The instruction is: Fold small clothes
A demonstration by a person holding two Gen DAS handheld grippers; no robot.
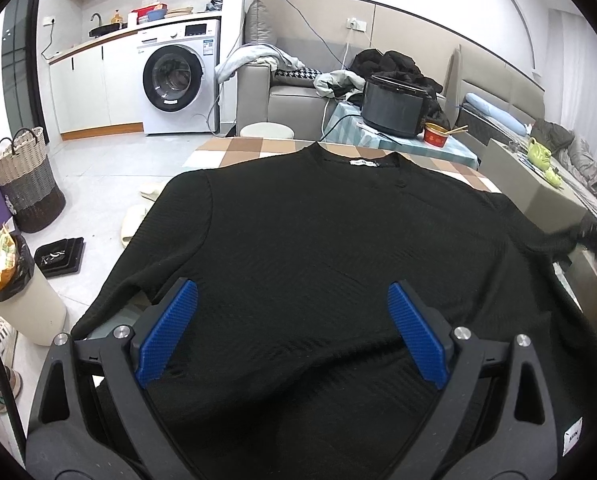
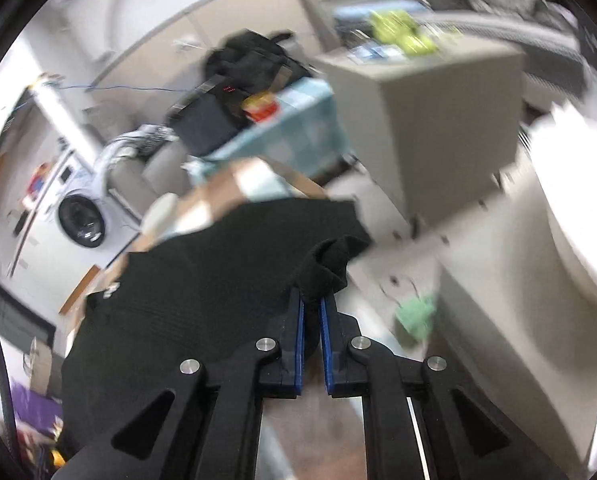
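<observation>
Sweater [image 1: 318, 240] black, ribbed, spread flat on checked tabletop [image 1: 234, 150] | cooker [image 1: 394, 108] behind | my left jaws [image 1: 292, 332] wide, empty | right jaws [image 2: 313, 312] pinching sleeve [image 2: 330, 264]

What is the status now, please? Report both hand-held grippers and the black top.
Left hand-held gripper open over black top. Right hand-held gripper shut on its sleeve. Top spread flat on checked table. Nothing in the way.
</observation>
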